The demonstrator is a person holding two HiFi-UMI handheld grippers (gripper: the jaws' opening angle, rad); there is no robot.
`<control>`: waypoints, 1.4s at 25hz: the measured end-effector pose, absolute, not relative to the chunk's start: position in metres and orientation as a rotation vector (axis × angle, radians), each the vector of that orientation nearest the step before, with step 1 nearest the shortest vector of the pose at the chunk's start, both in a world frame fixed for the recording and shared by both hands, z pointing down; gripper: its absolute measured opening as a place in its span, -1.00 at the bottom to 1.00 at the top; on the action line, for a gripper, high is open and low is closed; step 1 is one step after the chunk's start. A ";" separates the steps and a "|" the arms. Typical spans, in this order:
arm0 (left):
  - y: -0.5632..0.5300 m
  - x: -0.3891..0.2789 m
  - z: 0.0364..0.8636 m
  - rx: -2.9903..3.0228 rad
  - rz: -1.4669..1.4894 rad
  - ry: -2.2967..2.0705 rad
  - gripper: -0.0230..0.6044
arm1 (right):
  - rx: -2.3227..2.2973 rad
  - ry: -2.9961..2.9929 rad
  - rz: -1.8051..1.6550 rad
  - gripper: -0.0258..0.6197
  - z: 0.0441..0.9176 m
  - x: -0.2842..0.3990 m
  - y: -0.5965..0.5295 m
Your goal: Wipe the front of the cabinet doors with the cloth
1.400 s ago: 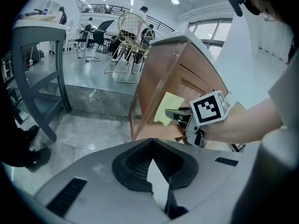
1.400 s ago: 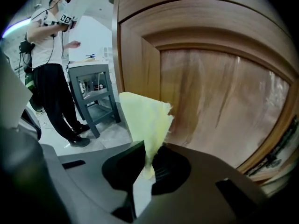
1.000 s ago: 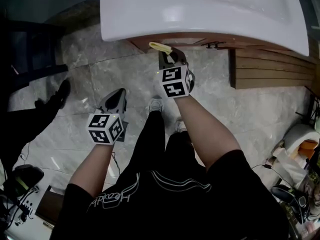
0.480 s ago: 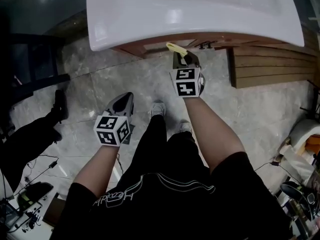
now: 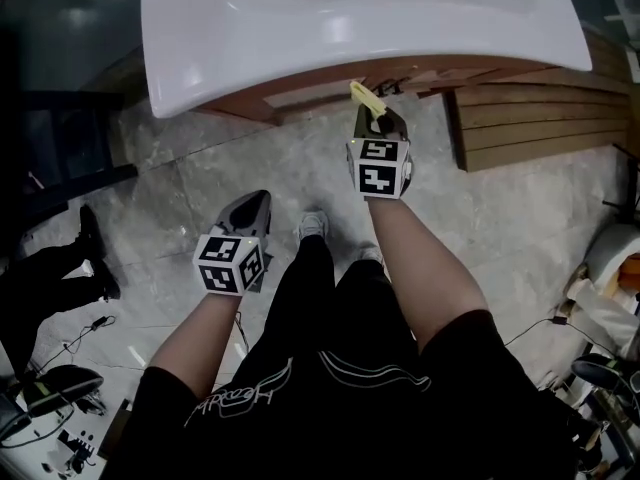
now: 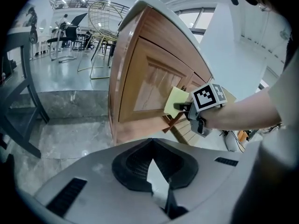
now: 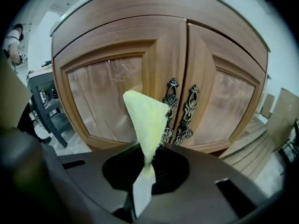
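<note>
Right gripper [image 7: 142, 185] clamped on the yellow cloth [image 7: 145, 118]. The cloth stands up out of the jaws, long axis pointing at the cabinet doors [image 7: 105, 94] dead ahead. Its tip is over the left door's inner edge, just beside the handles [image 7: 180, 111]. Can't tell if it touches the wood. Left gripper [image 6: 156, 188] closed, empty, well off to the left. The right one is nearer, so it likely does the wiping.

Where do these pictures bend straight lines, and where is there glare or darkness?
Right gripper view: strong fisheye, the cabinet doors bulge outward and the corners turn black; the cloth is sharp. Left gripper view: the same bending, the cabinet's edge curves, and the windows behind are washed out. Head view: soft glare patches on the white basin, deep shadow at the left.
</note>
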State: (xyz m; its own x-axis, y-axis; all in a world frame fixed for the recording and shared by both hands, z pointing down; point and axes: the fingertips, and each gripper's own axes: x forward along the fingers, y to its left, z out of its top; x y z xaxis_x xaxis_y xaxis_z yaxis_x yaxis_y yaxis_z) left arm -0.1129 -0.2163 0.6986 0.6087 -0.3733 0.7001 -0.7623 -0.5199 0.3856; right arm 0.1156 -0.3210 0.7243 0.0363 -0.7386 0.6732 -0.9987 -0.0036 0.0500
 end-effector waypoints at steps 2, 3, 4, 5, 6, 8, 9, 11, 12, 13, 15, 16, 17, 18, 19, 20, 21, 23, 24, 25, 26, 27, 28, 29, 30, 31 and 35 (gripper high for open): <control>-0.221 -0.111 0.699 2.149 0.729 -0.893 -0.91 | 1.815 -1.744 0.650 -0.80 0.723 0.120 -0.319; -0.223 -0.111 0.699 2.148 0.729 -0.898 -0.91 | 1.817 -1.742 0.642 -0.80 0.723 0.121 -0.318; -0.223 -0.110 0.700 2.147 0.727 -0.901 -0.91 | 1.817 -1.740 0.632 -0.80 0.723 0.123 -0.316; -0.223 -0.108 0.700 2.147 0.725 -0.901 -0.91 | 1.816 -1.737 0.623 -0.80 0.723 0.125 -0.315; -0.223 -0.107 0.700 2.148 0.724 -0.899 -0.91 | 1.816 -1.734 0.616 -0.80 0.723 0.128 -0.314; -0.221 -0.106 0.701 2.145 0.724 -0.896 -0.91 | 1.823 -1.723 0.613 -0.80 0.724 0.133 -0.312; -0.221 -0.106 0.702 2.142 0.724 -0.896 -0.91 | 1.827 -1.720 0.615 -0.80 0.723 0.136 -0.311; -0.220 -0.107 0.704 2.133 0.724 -0.900 -0.91 | 1.827 -1.718 0.610 -0.80 0.722 0.138 -0.307; -0.219 -0.107 0.705 2.130 0.721 -0.903 -0.91 | 1.823 -1.720 0.604 -0.80 0.722 0.138 -0.305; -0.219 -0.107 0.706 2.127 0.718 -0.905 -0.91 | 1.816 -1.724 0.596 -0.80 0.722 0.138 -0.303; -0.218 -0.107 0.706 2.126 0.710 -0.906 -0.91 | 1.798 -1.739 0.583 -0.80 0.723 0.135 -0.299; -0.219 -0.107 0.707 2.126 0.705 -0.906 -0.91 | 1.785 -1.749 0.580 -0.80 0.724 0.132 -0.299; -0.220 -0.107 0.707 2.125 0.697 -0.908 -0.91 | 1.771 -1.759 0.578 -0.80 0.726 0.128 -0.299; -0.222 -0.109 0.707 2.122 0.687 -0.913 -0.91 | 1.754 -1.772 0.576 -0.80 0.728 0.122 -0.300; -0.224 -0.111 0.707 2.117 0.675 -0.922 -0.91 | 1.737 -1.789 0.574 -0.80 0.730 0.115 -0.301; -0.226 -0.114 0.707 2.111 0.664 -0.933 -0.91 | 1.717 -1.809 0.571 -0.80 0.731 0.106 -0.302; -0.228 -0.118 0.706 2.105 0.653 -0.944 -0.91 | 1.694 -1.832 0.566 -0.80 0.732 0.095 -0.302; -0.231 -0.126 0.705 2.099 0.635 -0.960 -0.91 | 1.638 -1.880 0.549 -0.80 0.734 0.071 -0.303; -0.232 -0.130 0.704 2.098 0.628 -0.966 -0.91 | 1.604 -1.903 0.540 -0.80 0.735 0.058 -0.303; -0.232 -0.134 0.704 2.097 0.623 -0.972 -0.91 | 1.568 -1.924 0.529 -0.80 0.737 0.046 -0.303; -0.232 -0.140 0.703 2.094 0.620 -0.981 -0.91 | 1.529 -1.946 0.516 -0.80 0.739 0.033 -0.303; -0.233 -0.145 0.703 2.089 0.616 -0.992 -0.91 | 1.489 -1.968 0.501 -0.80 0.742 0.020 -0.303; -0.234 -0.151 0.703 2.083 0.611 -1.006 -0.91 | 1.450 -1.991 0.485 -0.80 0.745 0.008 -0.304; -0.235 -0.157 0.704 2.075 0.604 -1.020 -0.91 | 1.414 -2.016 0.470 -0.80 0.747 -0.004 -0.305; -0.236 -0.163 0.704 2.065 0.595 -1.034 -0.91 | 1.380 -2.042 0.460 -0.80 0.749 -0.015 -0.307; -0.236 -0.169 0.705 2.053 0.585 -1.049 -0.91 | 1.348 -2.068 0.453 -0.80 0.750 -0.026 -0.308; -0.233 -0.186 0.711 2.005 0.552 -1.095 -0.91 | 1.239 -2.111 0.431 -0.80 0.758 -0.057 -0.310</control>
